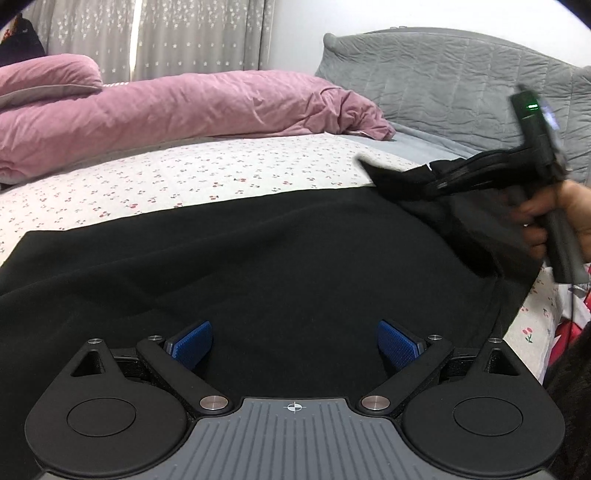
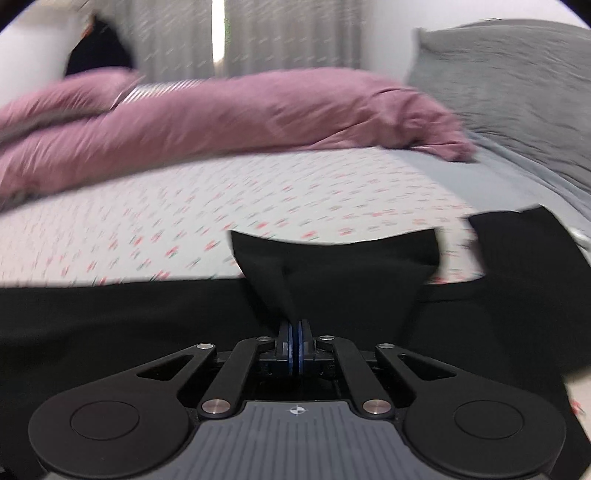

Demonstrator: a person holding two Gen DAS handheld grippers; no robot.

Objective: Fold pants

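Bed sheet (image 1: 221, 173), white with small cherry print, covers the bed. Black pants (image 1: 258, 266) lie spread flat on its near part, long axis running left-right across the left wrist view, straight far edge parallel to the bed's length. Which end is the waist, cannot tell for sure. The right end is lifted off the sheet, bunched and raised toward the right gripper; in the right wrist view a corner flap (image 2: 332, 258) stands up past the fingers, and another dark piece (image 2: 524, 251) sits to its right.

Pink duvet (image 1: 166, 110) piled along the far side of the bed, well apart from the pants. Grey quilted cover (image 1: 443, 74) at far right, over what looks like a headboard. Star-print curtain (image 1: 166, 33) behind. Nothing lies on the pants.

Right gripper (image 2: 295, 345): jaws closed tight, black fabric pinched between the blue pads. Seen from the left wrist view it is blurred, a hand (image 1: 550, 221) round its handle.

Left gripper (image 1: 294, 345): jaws wide apart, blue pads (image 1: 192, 345) over the middle of the pants, nothing between them; contact with the cloth unclear.
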